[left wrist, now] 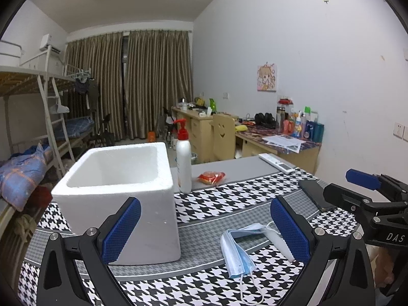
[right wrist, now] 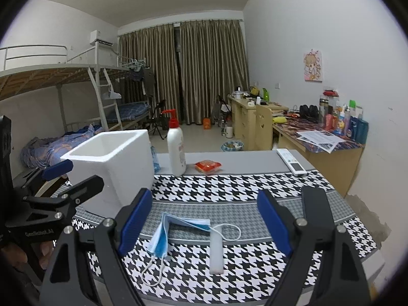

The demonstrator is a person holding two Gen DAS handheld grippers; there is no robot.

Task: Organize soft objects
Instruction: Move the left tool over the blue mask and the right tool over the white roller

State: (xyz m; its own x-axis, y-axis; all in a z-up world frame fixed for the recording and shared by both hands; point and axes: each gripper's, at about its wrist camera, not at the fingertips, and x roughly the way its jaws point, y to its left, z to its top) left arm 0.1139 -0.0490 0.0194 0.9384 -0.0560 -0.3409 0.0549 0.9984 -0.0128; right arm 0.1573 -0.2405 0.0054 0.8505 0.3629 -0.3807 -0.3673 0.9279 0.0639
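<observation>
Both grippers, left [left wrist: 205,227] and right [right wrist: 205,219], gape wide, face mask [right wrist: 176,229] lying between their fingers, untouched

Between the spread fingers of the right gripper [right wrist: 205,219]: bare houndstooth cloth [right wrist: 229,186], broken only by a folded blue mask [right wrist: 163,234] and a white stick [right wrist: 216,252] lying flat. Ahead and left, blocked by a tall foam box [right wrist: 112,168]; just right of it, an upright pump bottle [right wrist: 176,150] and a red packet [right wrist: 207,166]. Far right ahead, a remote [right wrist: 290,162]. For the left gripper [left wrist: 204,229], wide apart too: box [left wrist: 119,193] close against the left finger, mask [left wrist: 237,250] by the right one, dark phone [left wrist: 315,193] beyond.
</observation>
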